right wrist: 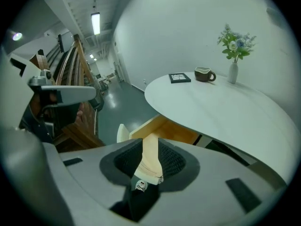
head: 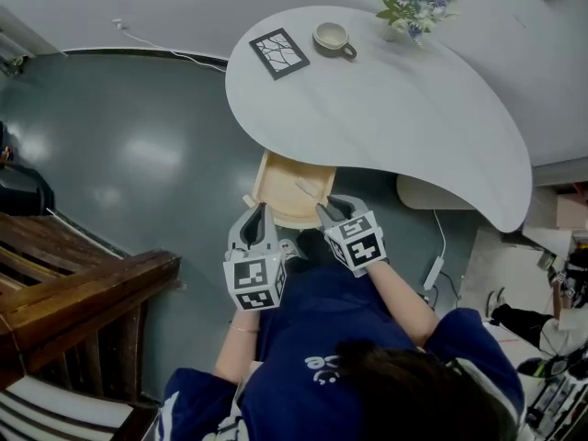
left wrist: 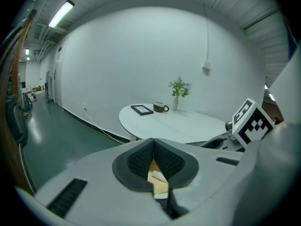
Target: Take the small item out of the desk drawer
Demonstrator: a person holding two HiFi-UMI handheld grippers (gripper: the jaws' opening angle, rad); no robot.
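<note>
Small item (head: 308,189) in open drawer (head: 274,184), near right gripper (head: 328,211)

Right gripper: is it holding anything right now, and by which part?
Nothing. The right gripper has its fingers apart; the open drawer shows through the gap, ungripped.

Navy top (head: 317,333) w/ white print; grey left gripper (head: 261,211), right gripper (head: 324,211) (b/w marker cubes (head: 254,281)).

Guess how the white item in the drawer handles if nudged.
Item looks small and thin, so probably light and easy to shove. It lies loose on smooth wood in the drawer, so it may slide. Whether it rolls, I cannot tell.
</note>
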